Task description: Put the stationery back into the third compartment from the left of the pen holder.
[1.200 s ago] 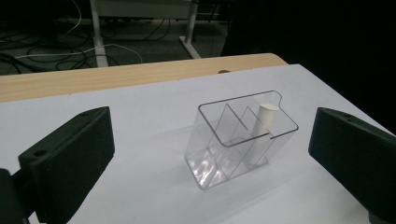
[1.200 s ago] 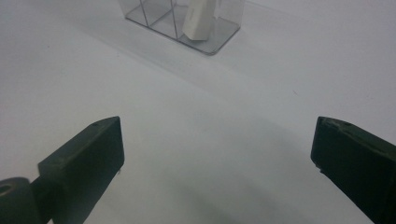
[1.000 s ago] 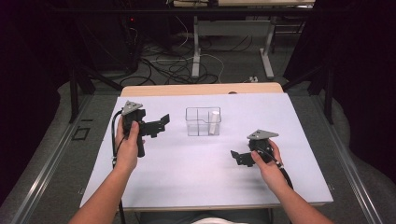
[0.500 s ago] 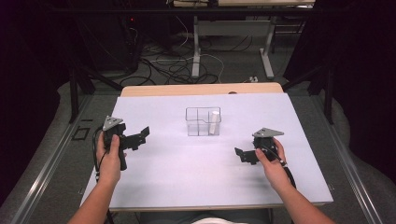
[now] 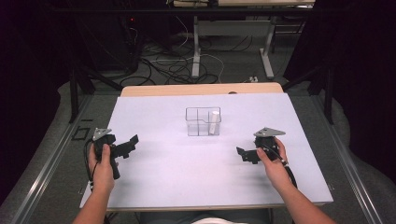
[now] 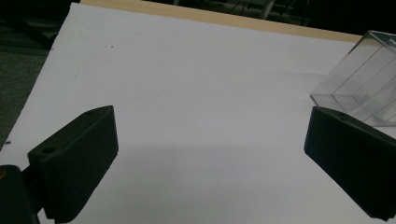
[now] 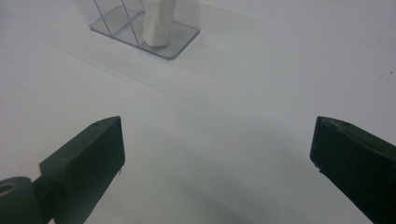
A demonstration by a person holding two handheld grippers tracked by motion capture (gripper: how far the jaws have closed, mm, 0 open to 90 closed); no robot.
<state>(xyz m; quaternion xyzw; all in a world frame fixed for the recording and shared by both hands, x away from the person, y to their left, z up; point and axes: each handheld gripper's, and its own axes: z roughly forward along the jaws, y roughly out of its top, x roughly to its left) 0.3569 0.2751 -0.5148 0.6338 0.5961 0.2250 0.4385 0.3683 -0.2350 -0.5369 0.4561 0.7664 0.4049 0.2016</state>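
On the white counter (image 5: pixel 187 177), near its middle toward the far edge, stands a clear plastic box (image 5: pixel 202 121) split by inner walls into compartments. A white, roughly cylindrical piece (image 5: pixel 214 122) stands upright in a right-hand compartment of it.

High view: left hand-held gripper (image 5: pixel 131 144) sits over the near-left part of the counter, held by the person's left hand (image 5: pixel 103 167); right hand-held gripper (image 5: pixel 241 154) sits over the near-right part, held by the right hand (image 5: pixel 271 161). Both are well apart from the box, one on each side, tips pointing inward. Jaw gap is too small to judge from this view. Beyond the counter, a strip of bare wood edge (image 5: pixel 201 89), then floor with cables (image 5: pixel 177 65) and table legs.

Left gripper view: left hand-held gripper (image 6: pixel 210 154) released, jaws spread wide, bare counter between them. A corner of the clear box (image 6: pixel 364 88) enters at upper right, tilted by the camera angle; dividers visible, the white piece not seen from here.

Right gripper view: right hand-held gripper (image 7: pixel 217 163) likewise released, jaws wide, nothing between them. Box (image 7: pixel 173 37) at top, its base flat on the counter; the white piece (image 7: pixel 157 23) shows plainly, its foot resting on the box floor against a divider.
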